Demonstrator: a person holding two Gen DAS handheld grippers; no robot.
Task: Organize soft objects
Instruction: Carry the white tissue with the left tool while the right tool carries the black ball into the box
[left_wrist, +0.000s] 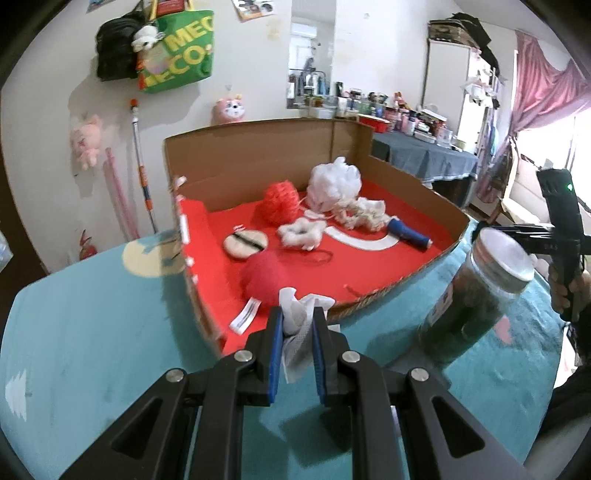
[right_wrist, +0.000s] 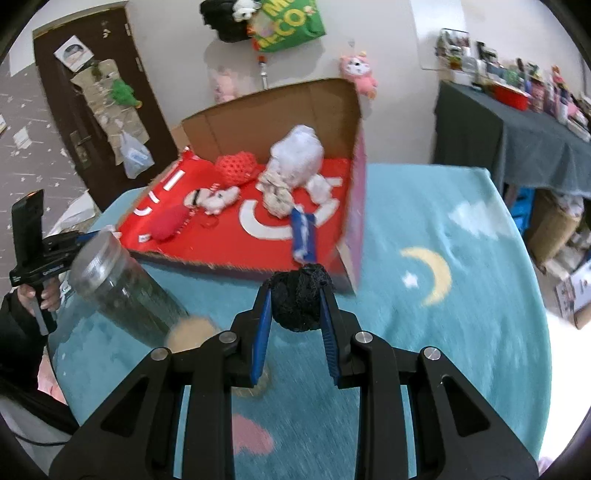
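My left gripper (left_wrist: 297, 317) is shut on a crumpled white cloth (left_wrist: 295, 314), held just before the near edge of the open cardboard box (left_wrist: 258, 155) with a red floor. My right gripper (right_wrist: 295, 295) is shut on a black mesh ball (right_wrist: 300, 301), close to the box's near right corner (right_wrist: 351, 258). Inside the box lie a red mesh puff (left_wrist: 280, 201), a white mesh puff (left_wrist: 332, 182), a white rope knot (left_wrist: 364, 214), a white scrunchie (left_wrist: 301, 232), a round beige pad (left_wrist: 245, 243), a red round cushion (left_wrist: 266, 277) and a blue roll (left_wrist: 408, 234).
A tall jar (left_wrist: 476, 291) of dark green stuff with a silver lid stands tilted-looking on the teal blanket (right_wrist: 461, 314) between the two grippers. A hand holds the other gripper's handle (left_wrist: 565, 254). A cluttered side table (right_wrist: 517, 122) stands at the back right.
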